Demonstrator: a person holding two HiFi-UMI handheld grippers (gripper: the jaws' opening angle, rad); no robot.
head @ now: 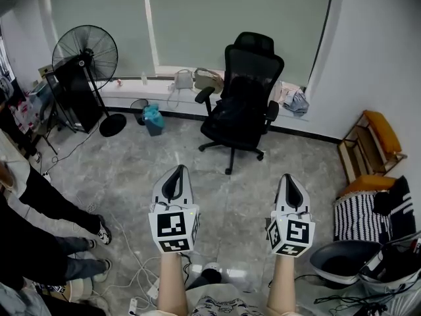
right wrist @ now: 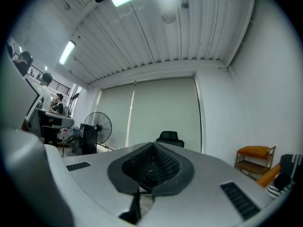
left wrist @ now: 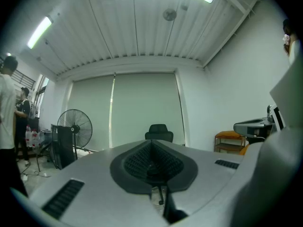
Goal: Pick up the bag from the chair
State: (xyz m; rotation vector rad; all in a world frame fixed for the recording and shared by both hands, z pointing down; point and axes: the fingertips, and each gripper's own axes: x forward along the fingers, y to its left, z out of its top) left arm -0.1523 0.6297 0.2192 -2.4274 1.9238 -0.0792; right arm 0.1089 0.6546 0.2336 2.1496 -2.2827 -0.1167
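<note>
Office rm w/ grey marbled floor (head: 131, 170), pale roller blinds (head: 237, 18) across far wall. Centre, close to window sill: black office chair (head: 242, 97) on castors, seat toward camera; small & straight ahead past the jaws in both gripper views. The bag not separable from chair's black seat & back in any view. Left of chair, apart: black pedestal fan (head: 85, 54). Far left: legs of standing persons (head: 59, 206). By right wall: orange-topped wooden rack (head: 371, 143), striped cloth (head: 358, 216) nearer camera. Foreground, side by side, well short of chair: left gripper (head: 176, 176) & right gripper (head: 289, 184), each w/ jaws pressed together, nothing between. On sill behind chair: white bag (head: 183, 79), tan bag (head: 209, 79) just beside it. Below sill: bin w/ teal liner (head: 152, 118).
</note>
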